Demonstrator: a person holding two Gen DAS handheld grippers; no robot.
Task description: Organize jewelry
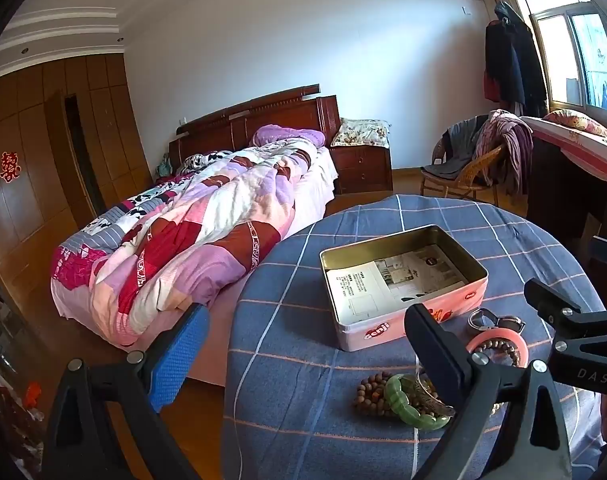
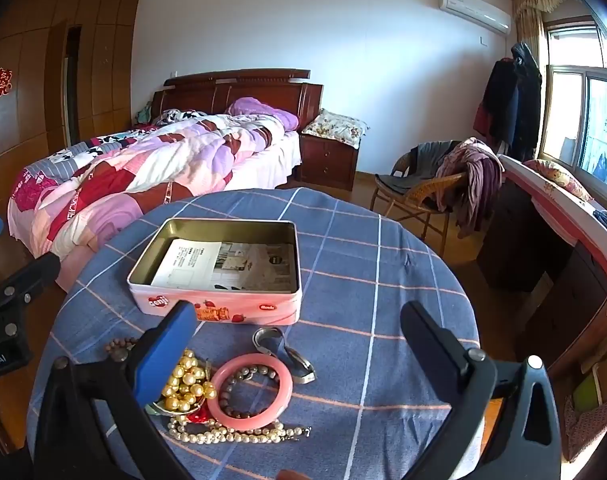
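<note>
An open pink tin box (image 1: 367,334) (image 2: 243,312) with printed paper inside stands on a round table under a blue checked cloth (image 2: 363,280). In front of it lies a heap of jewelry: a pink bangle (image 2: 249,360) (image 1: 499,336) ringed around a dark bead bracelet (image 2: 259,370), gold pearls (image 2: 187,384), a white pearl string (image 2: 239,434), a silver watch (image 2: 283,352), a green jade bracelet (image 1: 395,396) and a brown wooden bead bracelet (image 1: 369,394). My left gripper (image 1: 307,344) hovers open over the table's left side. My right gripper (image 2: 299,344) is open above the bangle and holds nothing.
A bed with a patchwork quilt (image 1: 191,232) stands just left of the table. A wicker chair draped with clothes (image 2: 435,192) and a desk (image 2: 543,232) under the window are to the right. A dark nightstand (image 1: 361,168) sits at the back wall.
</note>
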